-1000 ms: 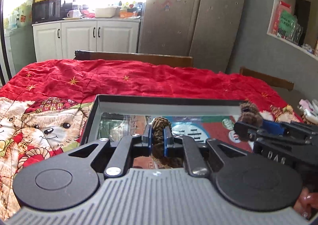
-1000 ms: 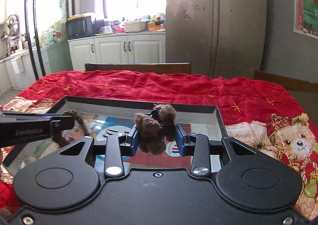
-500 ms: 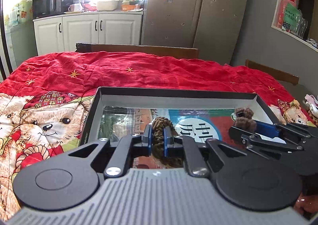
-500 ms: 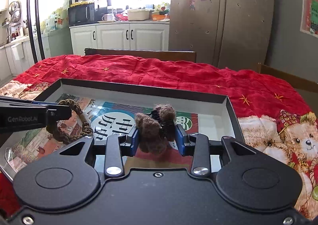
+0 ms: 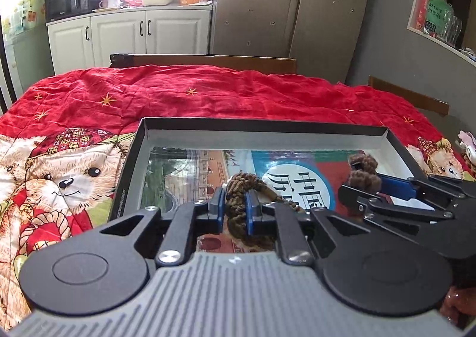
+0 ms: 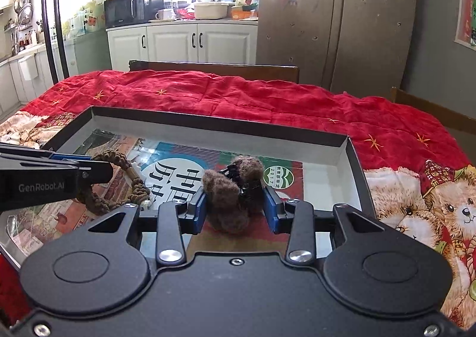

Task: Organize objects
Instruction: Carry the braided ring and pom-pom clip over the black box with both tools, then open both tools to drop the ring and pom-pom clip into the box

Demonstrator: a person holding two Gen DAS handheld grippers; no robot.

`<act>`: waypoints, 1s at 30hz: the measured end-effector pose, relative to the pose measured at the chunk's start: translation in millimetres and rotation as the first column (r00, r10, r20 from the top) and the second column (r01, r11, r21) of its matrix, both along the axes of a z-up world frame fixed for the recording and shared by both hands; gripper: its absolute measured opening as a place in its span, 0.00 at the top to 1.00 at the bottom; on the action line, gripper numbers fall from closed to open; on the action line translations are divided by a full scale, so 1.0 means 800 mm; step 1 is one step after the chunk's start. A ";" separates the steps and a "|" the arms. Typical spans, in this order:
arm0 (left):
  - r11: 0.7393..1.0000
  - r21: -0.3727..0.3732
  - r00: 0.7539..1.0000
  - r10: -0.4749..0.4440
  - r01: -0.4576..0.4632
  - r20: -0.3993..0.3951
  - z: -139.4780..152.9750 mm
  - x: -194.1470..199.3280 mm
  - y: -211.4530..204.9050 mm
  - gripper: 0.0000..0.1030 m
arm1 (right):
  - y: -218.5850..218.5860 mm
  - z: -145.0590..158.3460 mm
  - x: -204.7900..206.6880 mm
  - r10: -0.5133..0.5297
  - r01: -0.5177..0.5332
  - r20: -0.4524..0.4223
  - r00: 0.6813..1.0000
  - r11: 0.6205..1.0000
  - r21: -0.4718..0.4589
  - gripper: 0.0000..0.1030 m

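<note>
A shallow black box [image 5: 261, 122] with printed paper on its floor lies on the red bedspread; it also shows in the right wrist view [image 6: 208, 121]. My left gripper [image 5: 235, 209] is shut on a brown braided bracelet [image 5: 241, 188] and holds it low over the box's left half; the bracelet also shows in the right wrist view [image 6: 119, 182]. My right gripper [image 6: 235, 206] is shut on a fuzzy brown hair clip [image 6: 232, 191] over the box's right half. That clip also shows in the left wrist view [image 5: 364, 172].
A red bedspread [image 5: 208, 90] with teddy-bear prints covers the surface around the box. Wooden chair backs [image 6: 214, 67] stand behind it. White kitchen cabinets [image 5: 131, 36] and a grey fridge [image 6: 333, 18] stand at the back. A wall shelf [image 5: 443, 18] is at the right.
Both grippers have moved forward and down over the box with their objects still held. The bracelet and the hair clip now hang closer to the box floor.
</note>
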State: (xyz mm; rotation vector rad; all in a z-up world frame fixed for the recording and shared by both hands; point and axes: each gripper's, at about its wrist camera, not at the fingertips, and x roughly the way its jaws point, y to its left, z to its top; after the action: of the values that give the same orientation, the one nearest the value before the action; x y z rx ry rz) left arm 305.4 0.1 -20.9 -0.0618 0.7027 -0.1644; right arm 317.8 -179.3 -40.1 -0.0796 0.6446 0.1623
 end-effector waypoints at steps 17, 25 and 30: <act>1.000 0.018 0.999 0.015 -0.016 0.036 0.010 -0.008 0.002 0.40 | -0.002 0.006 -0.007 -0.011 0.011 0.034 0.999 1.000 0.008 0.41; 0.999 0.035 0.997 0.021 -0.024 0.070 0.019 -0.020 0.002 0.26 | -0.006 0.012 -0.015 -0.023 0.022 0.061 0.998 1.000 0.009 0.31; 0.998 0.050 0.995 0.020 -0.025 0.095 0.028 -0.032 0.002 0.23 | -0.013 0.020 -0.023 -0.040 0.037 0.069 0.997 0.999 0.038 0.30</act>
State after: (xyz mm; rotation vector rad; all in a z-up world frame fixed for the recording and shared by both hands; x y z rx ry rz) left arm 279.6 1.4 1.8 -0.0127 0.6117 -0.1264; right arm 299.7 -189.3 -24.0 -0.0371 0.5727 0.1336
